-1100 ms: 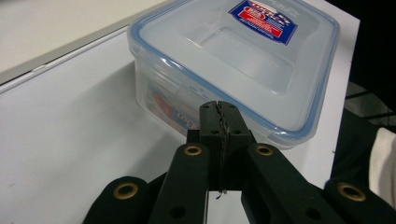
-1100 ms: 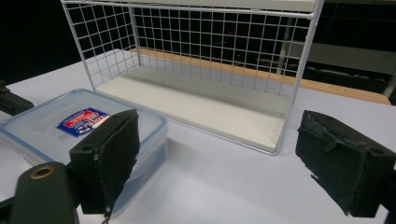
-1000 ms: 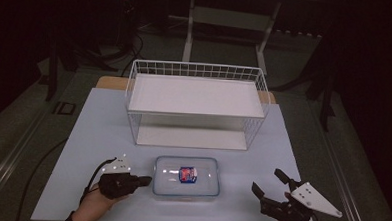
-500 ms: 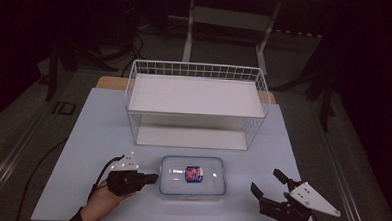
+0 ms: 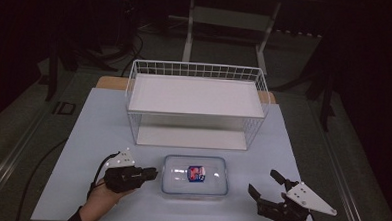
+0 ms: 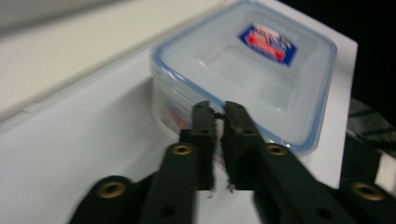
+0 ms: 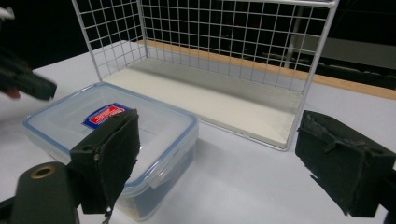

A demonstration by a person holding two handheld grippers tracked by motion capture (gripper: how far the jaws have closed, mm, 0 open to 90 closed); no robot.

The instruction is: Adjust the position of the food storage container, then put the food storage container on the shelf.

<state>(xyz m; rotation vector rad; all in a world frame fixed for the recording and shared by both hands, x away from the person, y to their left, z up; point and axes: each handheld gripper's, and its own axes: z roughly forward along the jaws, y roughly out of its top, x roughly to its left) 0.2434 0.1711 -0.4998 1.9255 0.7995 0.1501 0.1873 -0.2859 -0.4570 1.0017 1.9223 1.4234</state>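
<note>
High view: a clear plastic container (image 5: 195,175) with a blue-rimmed snap lid and a red-and-blue label lies flat on the white table (image 5: 83,135), just in front of the white wire rack (image 5: 196,103) and centred on it. The left gripper (image 5: 151,174) sits at the container's left end, jaws drawn together, tips at or touching the side wall. The right gripper (image 5: 264,185) rests well to the right of the container, jaws spread, holding nothing.

Left gripper view: the jaws are clenched almost shut, with a thin gap between them, and their tips meet the container (image 6: 243,70) at the lid rim on its near side. Nothing lies between them; this reads as pushing contact, not a grasp.

Right gripper view: both padded jaws stand wide apart. The container (image 7: 112,140) lies to the left, the rack (image 7: 224,65) behind it.

Assessment: the container appears empty, so probably light and rigid, with smooth walls likely to slip or slide under a sideways push. Best hold, in my judgement, is across the short sides below the lid lip.
</note>
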